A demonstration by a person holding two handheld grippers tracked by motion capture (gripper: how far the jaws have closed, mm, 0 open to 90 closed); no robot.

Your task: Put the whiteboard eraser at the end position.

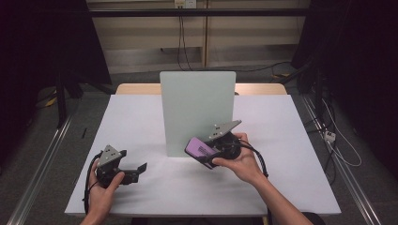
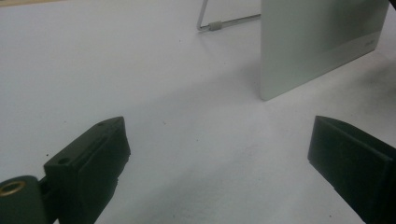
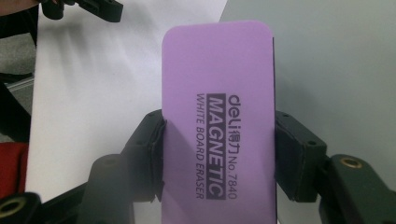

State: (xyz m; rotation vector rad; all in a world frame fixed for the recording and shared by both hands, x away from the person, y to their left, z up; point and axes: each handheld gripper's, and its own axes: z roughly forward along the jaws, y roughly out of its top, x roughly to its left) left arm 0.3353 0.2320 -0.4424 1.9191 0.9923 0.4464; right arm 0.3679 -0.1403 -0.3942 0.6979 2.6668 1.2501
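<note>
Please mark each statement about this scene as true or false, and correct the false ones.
1. The right gripper is shut on the purple eraser. True.
2. The left gripper holds a marker pen. False: its jaws stand wide apart with nothing between them.
3. The small whiteboard lies flat on the table. False: it stands upright near the middle of the table, propped by a wire stand behind it.
4. The eraser's printed text reads "MAGNETIC WHITE BOARD ERASER". True.
5. The eraser is green. False: it is purple.
</note>
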